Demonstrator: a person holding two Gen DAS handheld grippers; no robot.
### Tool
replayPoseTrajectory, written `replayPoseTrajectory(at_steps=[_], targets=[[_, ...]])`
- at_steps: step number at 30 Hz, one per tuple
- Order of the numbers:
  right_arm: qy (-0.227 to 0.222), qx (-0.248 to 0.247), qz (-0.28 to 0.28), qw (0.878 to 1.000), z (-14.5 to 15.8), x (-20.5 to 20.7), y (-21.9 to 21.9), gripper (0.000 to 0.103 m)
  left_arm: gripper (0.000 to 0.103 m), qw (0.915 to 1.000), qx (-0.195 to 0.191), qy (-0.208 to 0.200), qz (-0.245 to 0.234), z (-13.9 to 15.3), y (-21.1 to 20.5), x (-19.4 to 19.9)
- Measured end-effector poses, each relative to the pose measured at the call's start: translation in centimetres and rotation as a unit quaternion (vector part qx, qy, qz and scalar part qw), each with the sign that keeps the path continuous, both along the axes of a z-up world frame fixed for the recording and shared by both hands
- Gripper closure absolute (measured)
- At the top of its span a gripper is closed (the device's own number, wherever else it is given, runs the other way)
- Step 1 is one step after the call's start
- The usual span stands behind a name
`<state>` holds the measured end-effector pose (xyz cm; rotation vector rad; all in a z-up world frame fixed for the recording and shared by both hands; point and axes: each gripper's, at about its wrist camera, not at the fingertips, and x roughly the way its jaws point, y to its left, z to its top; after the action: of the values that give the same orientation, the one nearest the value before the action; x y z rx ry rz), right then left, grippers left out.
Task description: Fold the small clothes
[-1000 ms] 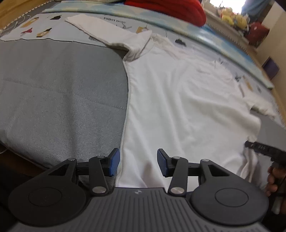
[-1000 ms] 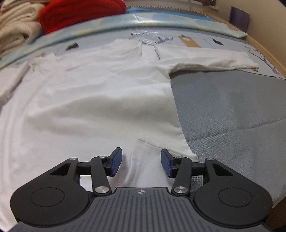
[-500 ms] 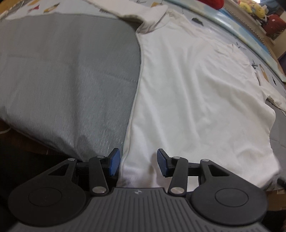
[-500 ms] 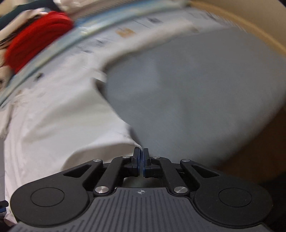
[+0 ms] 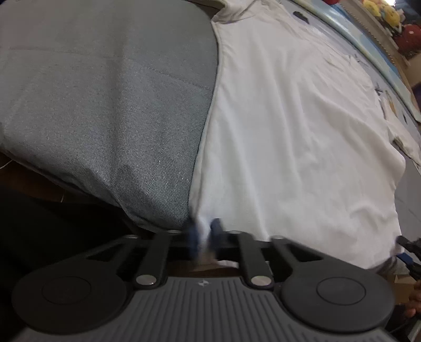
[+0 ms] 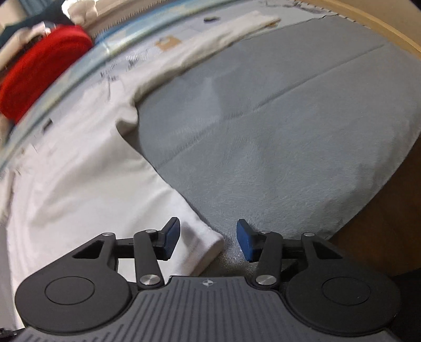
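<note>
White shirt (image 5: pixel 289 131) spread flat on the grey cushion (image 5: pixel 105 105), body smooth, one sleeve (image 6: pixel 210 44) stretched out toward the far patterned sheet (image 6: pixel 168 42). Left gripper (image 5: pixel 204 238) at the shirt's near hem corner, right where the white cloth meets the cushion's edge; jaws drawn close together with a pinch of the hem between them, blurred, so full contact hard to confirm. Right gripper (image 6: pixel 208 240) at the shirt's opposite near corner, jaws spread wide apart, that hem corner (image 6: pixel 202 244) lying loose between them and nearer the left pad (image 6: pixel 171 238), touching neither clearly. Bare grey cushion beyond the shirt's side edge in both views. Red bundle (image 6: pixel 39 71) of fabric past the shirt's collar end, on the far side of the patterned sheet. Yellow soft toys (image 5: pixel 381 10) farther off beyond the shirt in the left wrist view. Wooden rim (image 6: pixel 368 18) curving round the cushion's far corner.
</note>
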<state>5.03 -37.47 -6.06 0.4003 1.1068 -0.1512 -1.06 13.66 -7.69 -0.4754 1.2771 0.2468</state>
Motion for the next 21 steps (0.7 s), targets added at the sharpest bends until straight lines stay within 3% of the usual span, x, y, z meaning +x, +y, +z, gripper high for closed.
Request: replayPoseTrajectory(at_steps=[1,2,3,5,7,10,13,15,18,21], targets=[[0.011,-0.005,0.006,1.0,-0.5,0.2,0.3,0.064,0.096,0.9999,0.012,-0.011,0.002,0.5,0.1,-0.3],[0.016,-0.01,0.01,1.0,-0.6,0.3,0.5,0.094,0.096,0.9992,0.031,-0.026,0.002,1.2,0.2,-0.6],[0.016,-0.009,0.012,1.0,-0.4,0.1,0.5,0.095,0.096,0.9982,0.044,-0.04,0.002,1.8,0.2,-0.8],[-0.002,0.005,0.008,1.0,0.8,-0.7,0.5,0.096,0.096,0.9968,0.065,-0.047,0.001,2.3,0.3,-1.1],[-0.008,0.004,0.016,1.0,2.1,-1.7,0.7,0.097,0.096,0.9973,0.072,-0.013,-0.001,1.3,0.3,-1.0],[0.052,0.015,0.003,0.999,1.2,-2.4,0.1,0.097,0.095,0.9969,0.077,0.02,-0.001,0.2,0.1,-0.6],[0.088,0.027,-0.013,0.996,-0.2,-2.6,-0.7,0.096,0.092,0.9952,0.097,-0.001,-0.002,1.2,-0.6,-0.2],[0.062,0.022,-0.012,0.998,0.7,-2.5,-0.6,0.094,0.081,0.9925,0.117,-0.035,-0.008,2.6,-1.1,-0.3],[-0.008,-0.019,0.001,1.0,3.1,-2.6,-0.1,0.093,0.081,0.9886,0.127,-0.075,-0.031,3.8,-2.2,-0.3],[-0.051,-0.032,0.024,0.998,4.2,-2.3,0.8,0.081,0.081,0.9917,0.099,-0.058,-0.059,2.8,-2.8,0.2]])
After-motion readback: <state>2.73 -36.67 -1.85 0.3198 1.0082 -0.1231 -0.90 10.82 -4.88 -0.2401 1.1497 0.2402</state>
